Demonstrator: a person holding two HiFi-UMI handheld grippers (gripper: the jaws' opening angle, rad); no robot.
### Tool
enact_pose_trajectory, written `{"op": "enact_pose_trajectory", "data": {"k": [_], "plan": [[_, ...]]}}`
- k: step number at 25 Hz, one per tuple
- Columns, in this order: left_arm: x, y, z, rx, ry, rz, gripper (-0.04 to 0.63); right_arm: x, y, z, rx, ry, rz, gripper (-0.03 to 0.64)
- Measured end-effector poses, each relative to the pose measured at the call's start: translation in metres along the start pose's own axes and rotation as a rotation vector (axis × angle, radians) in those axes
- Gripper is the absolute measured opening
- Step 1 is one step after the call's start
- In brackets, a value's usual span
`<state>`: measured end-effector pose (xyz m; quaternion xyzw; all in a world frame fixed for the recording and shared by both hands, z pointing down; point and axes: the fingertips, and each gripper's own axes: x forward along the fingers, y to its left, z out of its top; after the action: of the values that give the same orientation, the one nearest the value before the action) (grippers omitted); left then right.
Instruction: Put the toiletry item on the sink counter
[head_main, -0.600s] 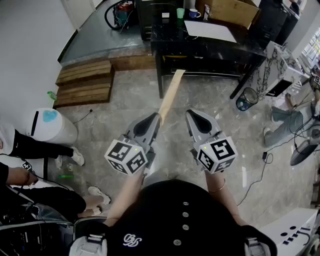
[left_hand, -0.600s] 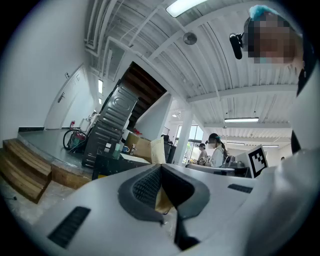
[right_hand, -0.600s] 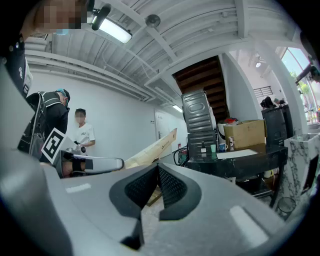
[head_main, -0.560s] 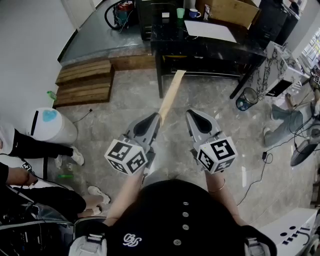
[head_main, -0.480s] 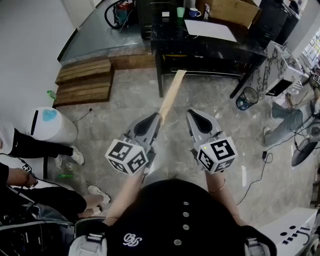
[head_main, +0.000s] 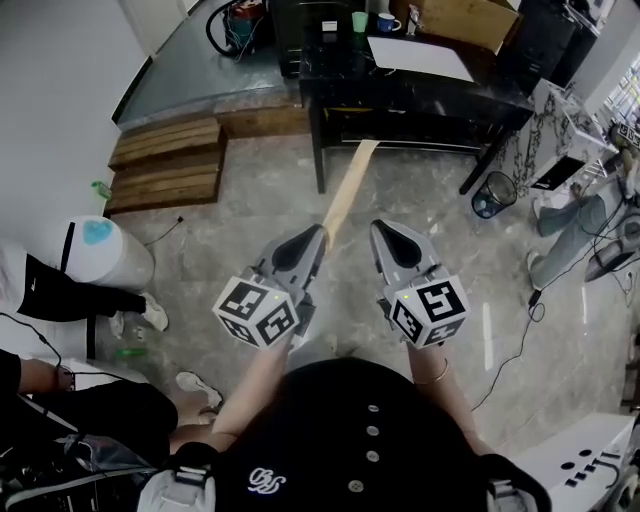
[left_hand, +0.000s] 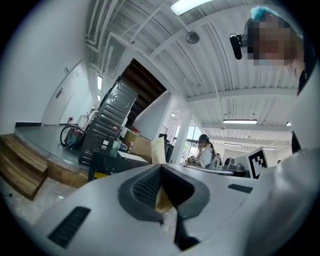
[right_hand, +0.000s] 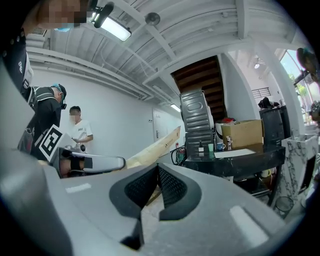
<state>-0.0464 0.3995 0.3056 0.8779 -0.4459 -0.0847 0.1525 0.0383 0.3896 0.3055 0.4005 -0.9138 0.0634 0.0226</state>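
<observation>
Head view is showing the long tan box (head_main: 345, 185), the toiletry item I judge, sticking forward from my left gripper (head_main: 316, 234), which is clamping its near end, probably to reach ahead with it. My right gripper (head_main: 378, 228) is riding closed on nothing. No sink counter is showing.

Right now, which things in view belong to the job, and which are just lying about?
Job in hand:
long tan item, clamped in the left gripper
right gripper, shut, empty
black counter, perhaps the goal; no sink shows

Lying about:
wooden steps
white bin
green cup
mug
cardboard box
wastebasket
</observation>
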Motion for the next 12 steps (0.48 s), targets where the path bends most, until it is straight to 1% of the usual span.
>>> {"op": "enact_pose_trajectory", "data": {"k": [5,10,12], "plan": [[0.003,0.005,0.006,0.001,-0.008,-0.016,0.011,0.007,0.005,0.009,0.003,-0.045,0.027,0.0],[0.009,0.022,0.01,0.009,-0.008,-0.029,0.011,0.02,0.004,0.013,-0.015,-0.06,0.01,0.0],[0.014,0.03,0.007,-0.01,-0.001,-0.041,0.011,0.026,0.003,0.013,-0.014,-0.071,-0.005,0.0]]}}
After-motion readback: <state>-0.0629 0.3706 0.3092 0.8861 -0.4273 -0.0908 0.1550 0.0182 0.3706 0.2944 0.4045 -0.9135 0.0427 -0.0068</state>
